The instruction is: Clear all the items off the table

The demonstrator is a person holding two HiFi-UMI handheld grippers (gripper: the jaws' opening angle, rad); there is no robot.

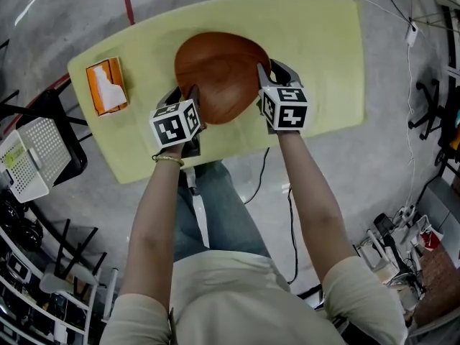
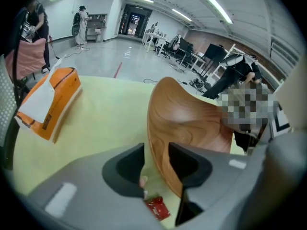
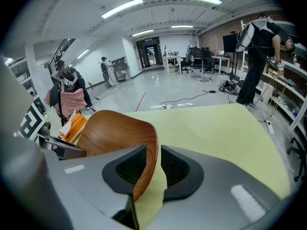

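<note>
**Both grippers at the bowl rim**

A wooden bowl (image 1: 219, 74) sits on the pale yellow surface (image 1: 323, 49), roughly mid-surface and toward the near edge. It is brown, with grain showing, and a wide oval from above. I am on it from two sides.

My left gripper (image 2: 156, 152) is at the near-left rim, pointing steeply down. Its jaws are spread. The rim stands between them and lies close against the right-hand jaw, while a strip of yellow surface shows between the rim and the left-hand jaw. They are not pinching the rim.

My right gripper (image 3: 152, 152) is at the right rim, also angled down. Its jaws are drawn in on the bowl wall, one pad inside the bowl and one outside, and they pinch the rim between them.

A small red packet (image 2: 157, 208) lies on the surface just under my left gripper, beside the bowl's near edge. I cannot read its print.

An orange box (image 1: 108, 86) with a white top panel lies well to the left of the bowl, near the surface's left corner and apart from both grippers.

A white perforated basket (image 1: 32, 153) stands off the surface, to the left.
</note>
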